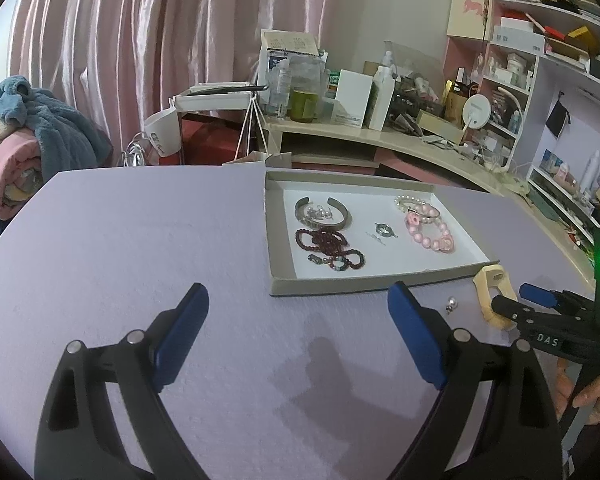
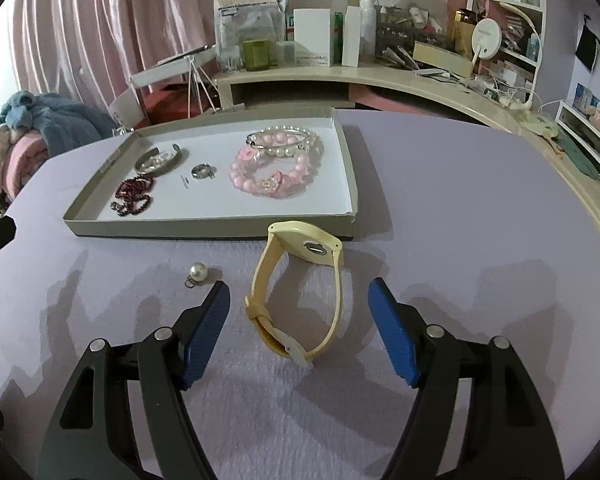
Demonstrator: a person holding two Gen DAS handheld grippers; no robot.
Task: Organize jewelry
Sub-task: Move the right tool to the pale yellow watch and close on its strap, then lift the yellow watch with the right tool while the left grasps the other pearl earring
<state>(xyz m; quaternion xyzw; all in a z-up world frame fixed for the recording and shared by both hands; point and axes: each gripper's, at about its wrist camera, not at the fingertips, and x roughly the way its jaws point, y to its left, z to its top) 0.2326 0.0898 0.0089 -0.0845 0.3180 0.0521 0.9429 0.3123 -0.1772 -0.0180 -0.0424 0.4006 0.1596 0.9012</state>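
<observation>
Right wrist view puts a cream watch (image 2: pixel 296 296) between the blue pads of our right gripper (image 2: pixel 299 312), lying on the lilac table (image 2: pixel 460 240) with its strap looped; the jaws stand apart on either side and neither pad touches it. Just beyond our left pad sits a single pearl earring (image 2: pixel 196 273), also on the table. Past the watch, its face nearly against the near wall, is the shallow tray (image 2: pixel 204 228) — inside we see pink bead bracelets (image 2: pixel 276 172) straight ahead, a silver cuff (image 2: pixel 160 162) and dark red beads (image 2: pixel 134 196) further left.

From the left wrist, our left gripper (image 1: pixel 298 312) hangs wide open over bare table, nothing between its pads. The tray (image 1: pixel 340 285) lies ahead and to its right; the earring (image 1: pixel 452 305) sits just past the right pad, and the right gripper (image 1: pixel 516 300) reaches over the watch (image 1: pixel 490 292) at the far right — a hand (image 1: pixel 592 396) holds its handle.
</observation>
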